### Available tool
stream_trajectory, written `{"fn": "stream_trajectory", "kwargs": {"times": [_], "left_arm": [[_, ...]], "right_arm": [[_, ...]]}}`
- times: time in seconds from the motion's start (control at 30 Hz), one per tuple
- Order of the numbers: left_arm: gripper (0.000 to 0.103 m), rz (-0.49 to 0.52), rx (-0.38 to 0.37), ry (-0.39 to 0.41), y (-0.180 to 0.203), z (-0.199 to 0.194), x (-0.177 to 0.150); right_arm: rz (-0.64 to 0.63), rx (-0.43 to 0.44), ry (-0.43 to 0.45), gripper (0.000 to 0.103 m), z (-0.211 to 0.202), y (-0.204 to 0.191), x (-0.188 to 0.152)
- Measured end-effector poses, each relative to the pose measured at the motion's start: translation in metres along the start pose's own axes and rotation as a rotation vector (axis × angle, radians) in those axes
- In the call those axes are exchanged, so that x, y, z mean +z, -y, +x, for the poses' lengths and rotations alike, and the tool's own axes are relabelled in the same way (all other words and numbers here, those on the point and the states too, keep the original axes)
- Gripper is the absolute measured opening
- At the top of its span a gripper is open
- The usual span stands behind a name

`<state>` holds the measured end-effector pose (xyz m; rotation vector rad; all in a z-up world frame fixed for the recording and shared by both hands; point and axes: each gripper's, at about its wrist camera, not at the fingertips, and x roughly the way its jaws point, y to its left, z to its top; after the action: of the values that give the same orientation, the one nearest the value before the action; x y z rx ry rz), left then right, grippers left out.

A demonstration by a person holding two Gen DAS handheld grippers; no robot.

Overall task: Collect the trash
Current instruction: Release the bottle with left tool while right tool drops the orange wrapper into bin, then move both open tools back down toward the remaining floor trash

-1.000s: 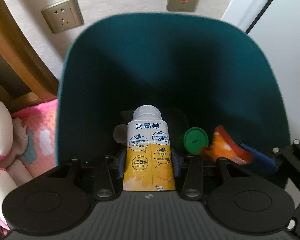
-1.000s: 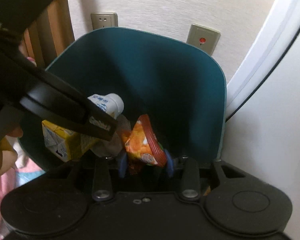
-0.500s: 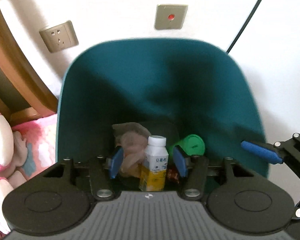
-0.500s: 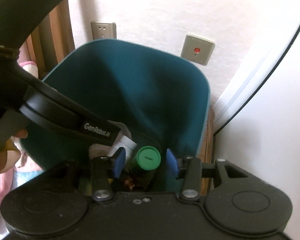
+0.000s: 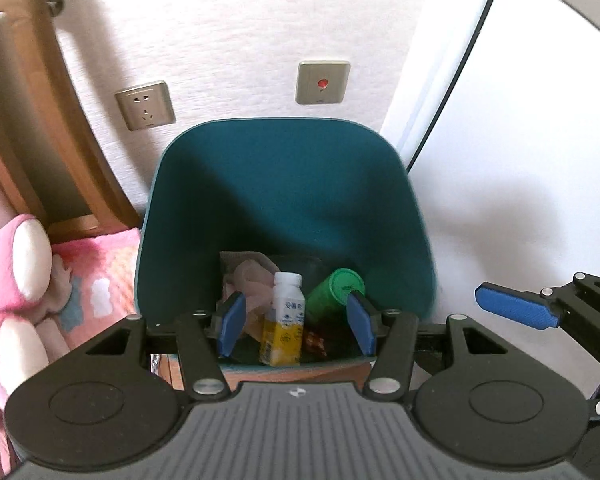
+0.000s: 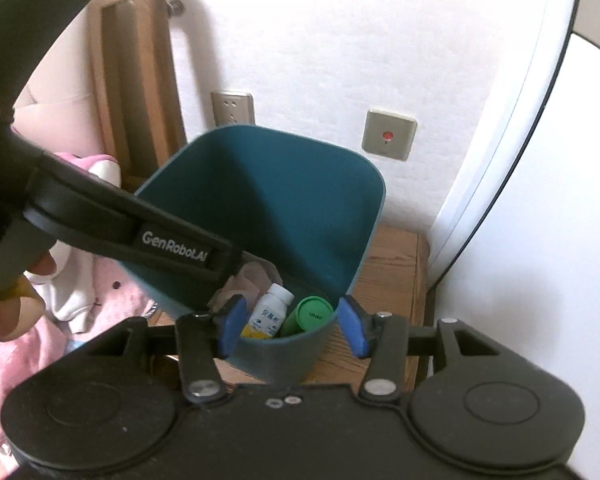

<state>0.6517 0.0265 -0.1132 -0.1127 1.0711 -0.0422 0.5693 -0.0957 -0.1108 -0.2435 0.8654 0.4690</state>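
A teal trash bin (image 5: 284, 168) stands below both grippers; it also shows in the right wrist view (image 6: 260, 184). Inside lie a white and yellow yogurt bottle (image 5: 284, 316), a green-capped tube (image 5: 338, 292), crumpled brownish paper (image 5: 248, 280) and an orange snack wrapper (image 5: 314, 340). My left gripper (image 5: 296, 328) is open and empty above the bin's near rim. My right gripper (image 6: 292, 326) is open and empty above the bin; one of its blue pads (image 5: 516, 310) shows in the left wrist view. The bottle (image 6: 270, 314) and tube (image 6: 310, 314) show between its fingers.
The bin stands on a wooden bedside stand (image 6: 396, 256) against a white wall with a power socket (image 5: 146, 105) and a red-button call switch (image 5: 323, 82). A wooden headboard (image 5: 40, 120) and pink bedding with a plush toy (image 5: 16, 272) are at the left.
Both grippers let go: the yogurt bottle and the orange wrapper fell into the bin. Both grippers have since risen and pulled back, so the bin looks smaller.
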Motion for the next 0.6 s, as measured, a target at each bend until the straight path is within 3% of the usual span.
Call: {"fn": "stream_trajectory", "kwargs": {"times": [0.2,0.27,0.47,0.6], "left_arm": [[0.056,-0.021,0.021,0.061,0.012,-0.039,-0.031],[0.064,-0.031,0.028,0.094,0.013,-0.054,-0.044],[0.066,-0.061,0.035,0.145,0.012,-0.085,-0.082],[0.075,-0.059,0.043,0.165,0.010,-0.094,-0.103]], "right_arm": [[0.035,0.030,0.033,0.055,-0.028,0.012,-0.014],[0.071,0.039,0.049,0.059,-0.040,0.020,-0.021],[0.160,0.071,0.078,0.062,-0.055,0.039,-0.039],[0.194,0.103,0.102,0.066,-0.062,0.039,-0.053]]}}
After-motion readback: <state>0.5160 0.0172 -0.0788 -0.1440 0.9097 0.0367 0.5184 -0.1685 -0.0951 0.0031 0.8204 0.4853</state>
